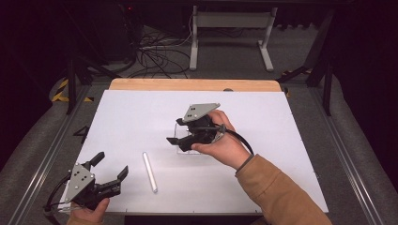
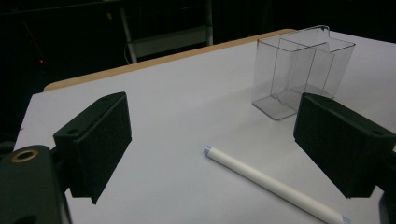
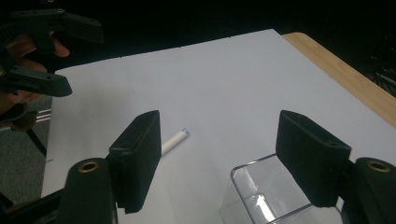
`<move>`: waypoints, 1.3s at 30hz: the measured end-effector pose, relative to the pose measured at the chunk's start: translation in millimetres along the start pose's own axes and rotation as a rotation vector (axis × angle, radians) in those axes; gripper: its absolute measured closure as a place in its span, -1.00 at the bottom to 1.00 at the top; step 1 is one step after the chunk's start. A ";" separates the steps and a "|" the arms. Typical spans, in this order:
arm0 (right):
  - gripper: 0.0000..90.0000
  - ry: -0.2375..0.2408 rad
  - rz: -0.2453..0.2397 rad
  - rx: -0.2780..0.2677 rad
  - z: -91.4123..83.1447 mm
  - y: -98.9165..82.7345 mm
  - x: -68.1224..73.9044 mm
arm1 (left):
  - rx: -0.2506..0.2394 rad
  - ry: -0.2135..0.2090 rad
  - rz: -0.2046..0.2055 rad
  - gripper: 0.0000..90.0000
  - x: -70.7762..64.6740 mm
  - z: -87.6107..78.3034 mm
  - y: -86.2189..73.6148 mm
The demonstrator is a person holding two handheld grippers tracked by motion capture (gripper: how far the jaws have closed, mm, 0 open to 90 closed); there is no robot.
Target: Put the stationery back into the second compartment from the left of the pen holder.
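Left gripper (image 1: 107, 169) at near left corner of sheet (image 1: 141, 108), jaws wide, nothing between them, held by left hand (image 1: 89, 213). Pen (image 1: 150, 171) flat on sheet just right of that gripper, white, apart from both grippers; seen between the jaws in left gripper view (image 2: 273, 185). Box (image 1: 180, 143) farther out from pen, near sheet centre: clear, upright, open top, with an inner divider (image 2: 299, 70). Right gripper (image 1: 180, 133) just above box, held by right hand (image 1: 225, 140), tan sleeve (image 1: 277, 192) behind it. Jaws spread wide, no pad touching box; box rim (image 3: 261, 186) below and between them, nearer the right-side jaw in that view. Pen tip past the other jaw (image 3: 175, 140). Wooden edge (image 1: 195, 84) at far side of sheet. White stand (image 1: 230, 33) and cables (image 1: 155, 56) on floor beyond.
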State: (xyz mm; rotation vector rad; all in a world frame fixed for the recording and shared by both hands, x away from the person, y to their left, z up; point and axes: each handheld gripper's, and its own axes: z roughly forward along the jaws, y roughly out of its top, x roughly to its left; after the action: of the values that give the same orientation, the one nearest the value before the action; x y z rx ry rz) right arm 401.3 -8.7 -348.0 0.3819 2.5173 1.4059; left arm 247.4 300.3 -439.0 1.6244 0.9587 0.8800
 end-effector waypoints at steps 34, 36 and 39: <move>0.00 -0.097 0.386 0.192 50.7 4.2 43.9 | 0.000 0.019 -0.004 -0.73 1.0 -5.3 -1.9; 0.01 -0.090 0.382 0.206 56.8 3.9 46.0 | -0.001 0.018 -0.004 -0.73 1.4 -5.2 -1.9; 0.01 -0.080 0.380 0.226 66.5 3.7 49.0 | -0.001 0.017 -0.006 -0.73 1.6 -5.6 -1.9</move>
State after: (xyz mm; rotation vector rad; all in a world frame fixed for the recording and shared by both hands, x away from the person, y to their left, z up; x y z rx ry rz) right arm 377.4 62.5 -382.5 0.9821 2.6390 1.1882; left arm 242.8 304.3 -439.5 1.6144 0.9744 0.8915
